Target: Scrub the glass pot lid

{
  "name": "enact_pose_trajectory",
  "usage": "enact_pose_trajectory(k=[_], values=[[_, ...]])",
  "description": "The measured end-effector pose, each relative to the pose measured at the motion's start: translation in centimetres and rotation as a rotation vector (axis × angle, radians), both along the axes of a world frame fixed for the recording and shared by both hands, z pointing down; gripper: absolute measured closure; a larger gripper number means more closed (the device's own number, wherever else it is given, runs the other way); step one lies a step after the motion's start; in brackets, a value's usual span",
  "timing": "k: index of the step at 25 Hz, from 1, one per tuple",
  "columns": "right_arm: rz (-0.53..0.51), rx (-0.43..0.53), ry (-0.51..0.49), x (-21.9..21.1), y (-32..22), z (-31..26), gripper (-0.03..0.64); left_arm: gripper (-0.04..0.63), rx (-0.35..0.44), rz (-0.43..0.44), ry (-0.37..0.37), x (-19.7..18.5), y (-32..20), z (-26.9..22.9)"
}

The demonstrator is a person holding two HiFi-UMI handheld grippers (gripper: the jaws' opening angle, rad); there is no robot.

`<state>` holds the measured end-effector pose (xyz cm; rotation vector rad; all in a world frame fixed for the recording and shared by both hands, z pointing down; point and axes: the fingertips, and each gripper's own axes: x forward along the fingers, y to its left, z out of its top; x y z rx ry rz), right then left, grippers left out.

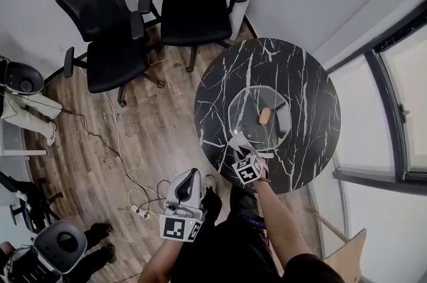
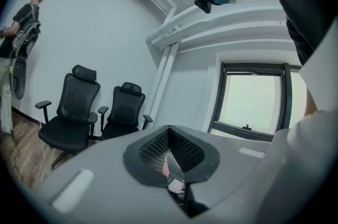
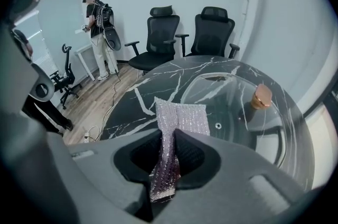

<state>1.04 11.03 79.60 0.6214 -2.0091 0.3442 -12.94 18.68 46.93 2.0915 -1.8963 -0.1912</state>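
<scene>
1. Now a silvery scrubbing cloth (image 3: 179,120) is being pinched between the jaws of the right hand-held gripper (image 3: 168,138). Its free end is reaching over the near edge of the glass pot lid (image 3: 237,99), probably for rubbing.
2. The lid is lying flat, knob (image 3: 261,95) up, on the black marbled bench (image 1: 300,68), apparently for support.
3. The left hand-held gripper (image 2: 168,133) is being held off the bench, jaws together and empty, seemingly out of the way.
4. No pot is being shown.

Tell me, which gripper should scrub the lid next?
Right. The right gripper pinches the silvery scrub pad by the glass lid; the left gripper is shut, pointing away from the table.
</scene>
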Motion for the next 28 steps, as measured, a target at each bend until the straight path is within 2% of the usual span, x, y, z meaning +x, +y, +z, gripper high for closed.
enact_pose_trajectory(k=[7, 12, 18, 23, 28], values=[[-0.075, -0.023, -0.070, -1.1, 2.2, -1.3, 0.552, 0.594, -0.023, -0.027, -0.007, -0.3, 1.3, 0.4], [-0.081, -0.040, -0.141, -1.1, 4.0, -3.7, 0.554, 0.594, -0.015, -0.014, 0.016, 0.2, 1.8, 0.1], [0.039, -0.037, -0.375, -1.0, 5.6, -10.4, 0.554, 0.594, -0.011, 0.022, 0.015, 1.1, 2.2, -0.1], [0.167, 0.081, -0.596, -0.3, 5.0, -19.7, 0.554, 0.594, 0.013, 0.056, 0.007, 2.4, 1.1, -0.9], [0.239, 0.199, -0.692, 2.4, 3.8, -25.5, 0.554, 0.594, 0.036, 0.101, -0.012, 5.7, -1.5, -0.9]])
